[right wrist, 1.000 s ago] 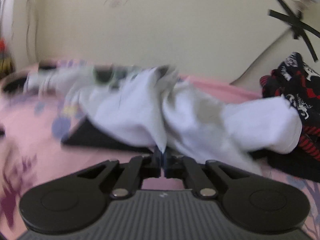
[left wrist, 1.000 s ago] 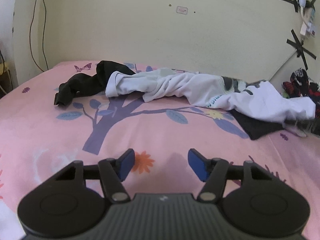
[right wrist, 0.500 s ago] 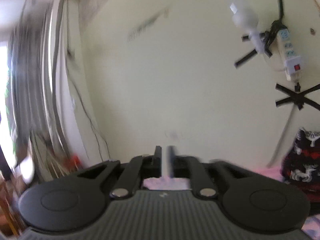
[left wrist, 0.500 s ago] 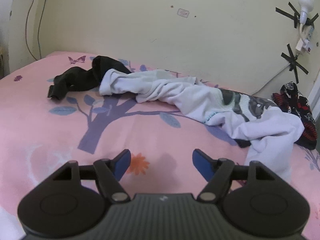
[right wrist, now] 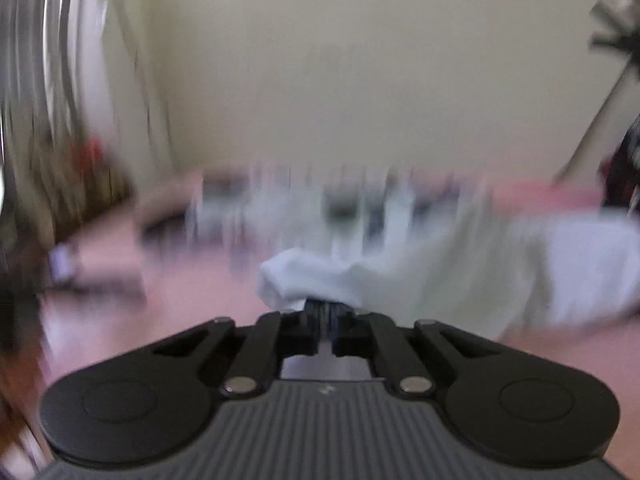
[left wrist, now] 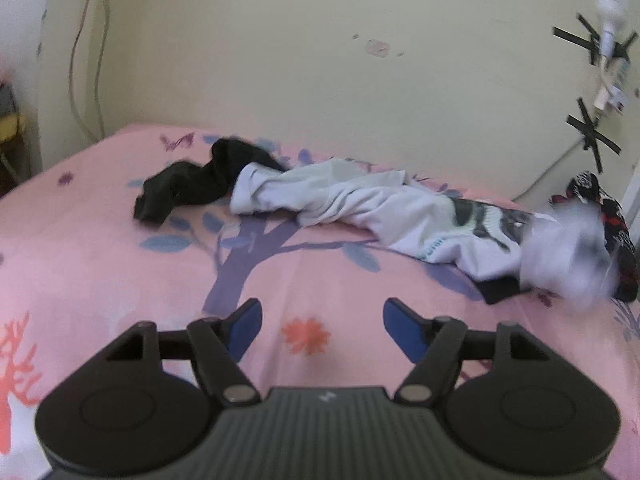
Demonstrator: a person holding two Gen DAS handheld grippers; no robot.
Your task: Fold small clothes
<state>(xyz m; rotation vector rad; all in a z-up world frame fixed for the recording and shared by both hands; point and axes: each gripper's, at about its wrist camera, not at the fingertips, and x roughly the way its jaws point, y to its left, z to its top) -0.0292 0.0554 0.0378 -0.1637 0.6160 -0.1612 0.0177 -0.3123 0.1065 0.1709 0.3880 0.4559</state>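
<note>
Spreading comes first: right tool (right wrist: 326, 314) pinches the white garment (right wrist: 420, 280) beside the black garment (left wrist: 192, 188), left tool (left wrist: 322, 328) gapes empty, needing another edge.

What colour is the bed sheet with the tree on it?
The bed sheet is pink, printed with a purple tree, blue leaves and an orange flower. The left wrist view shows it best.

Pink bedsheet (left wrist: 100, 264) printed with a purple tree and orange flower, cream wall (left wrist: 300, 60) behind, black tape crosses (left wrist: 592, 136) and a white bulb (left wrist: 608, 16) (slightly blurred), thin cables (left wrist: 80, 60) hung at left.
</note>
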